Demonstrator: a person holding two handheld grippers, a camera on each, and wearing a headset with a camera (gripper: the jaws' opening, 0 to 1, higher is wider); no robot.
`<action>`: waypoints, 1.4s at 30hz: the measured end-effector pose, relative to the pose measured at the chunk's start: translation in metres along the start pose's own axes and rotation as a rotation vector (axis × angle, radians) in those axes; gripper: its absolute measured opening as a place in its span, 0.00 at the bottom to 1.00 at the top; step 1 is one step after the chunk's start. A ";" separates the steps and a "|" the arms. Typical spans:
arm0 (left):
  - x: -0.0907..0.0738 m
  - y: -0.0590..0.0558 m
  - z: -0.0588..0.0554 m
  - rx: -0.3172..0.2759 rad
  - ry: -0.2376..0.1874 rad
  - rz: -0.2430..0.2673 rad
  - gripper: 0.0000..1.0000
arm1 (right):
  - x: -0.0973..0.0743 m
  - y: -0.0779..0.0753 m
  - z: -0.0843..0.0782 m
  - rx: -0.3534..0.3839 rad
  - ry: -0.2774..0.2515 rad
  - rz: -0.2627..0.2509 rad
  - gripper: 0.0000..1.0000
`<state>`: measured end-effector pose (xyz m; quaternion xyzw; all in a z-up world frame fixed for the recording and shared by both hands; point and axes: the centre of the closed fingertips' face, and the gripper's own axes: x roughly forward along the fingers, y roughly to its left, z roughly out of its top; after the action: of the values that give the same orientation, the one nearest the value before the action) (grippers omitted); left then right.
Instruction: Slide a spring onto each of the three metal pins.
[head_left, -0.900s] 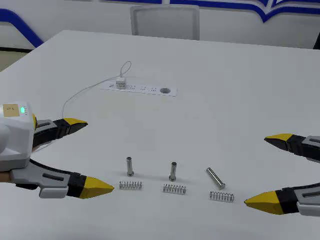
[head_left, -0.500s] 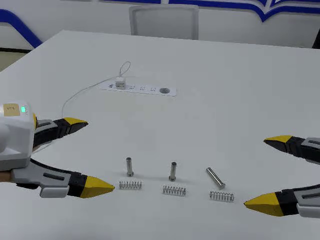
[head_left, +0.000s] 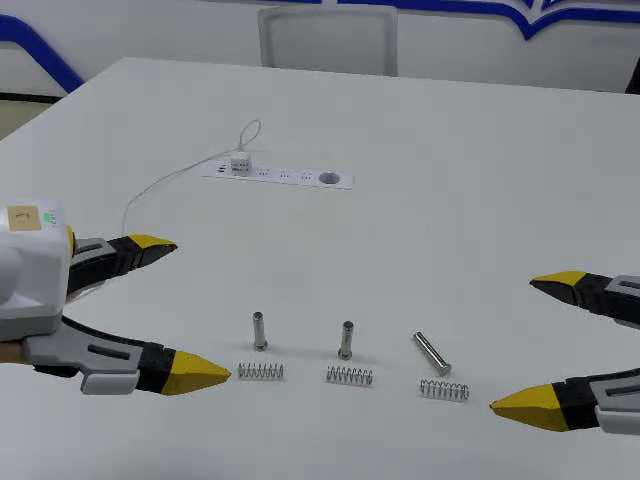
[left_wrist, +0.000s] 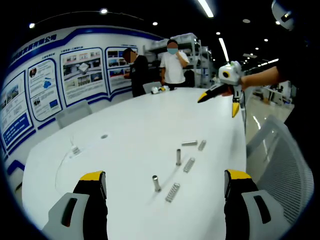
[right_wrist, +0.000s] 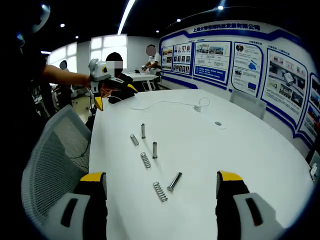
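Head view bright, even, sharp, w/ only faint soft shadows on white tabletop (head_left: 450, 200); both gripper views darker, ceiling strip lights (left_wrist: 206, 7) glaring overhead, heavy fisheye bend + softness twd edges.

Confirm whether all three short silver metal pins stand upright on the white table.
No: the rightmost short silver metal pin lies on its side on the white table; the left pin and middle pin stand.

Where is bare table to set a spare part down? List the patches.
Free: the table between the power strip and the pins, and the stretch right of the strip. Crowded: the near row of pins and springs, flanked by the open left hand-held gripper and right hand-held gripper.
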<state>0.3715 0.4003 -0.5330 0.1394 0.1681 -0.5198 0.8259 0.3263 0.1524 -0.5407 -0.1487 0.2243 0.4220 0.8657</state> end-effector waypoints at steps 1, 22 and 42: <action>0.000 0.000 0.000 0.000 0.002 0.000 1.00 | 0.000 -0.002 0.000 -0.005 0.000 -0.008 0.92; 0.005 -0.002 -0.011 -0.024 0.014 -0.007 1.00 | 0.016 -0.006 0.001 0.052 -0.021 -0.006 0.91; 0.002 0.003 -0.012 -0.044 0.026 0.014 1.00 | 0.042 -0.017 -0.005 0.073 -0.007 -0.032 0.79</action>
<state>0.3737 0.4049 -0.5443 0.1292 0.1893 -0.5083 0.8301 0.3613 0.1683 -0.5653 -0.1193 0.2340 0.4000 0.8781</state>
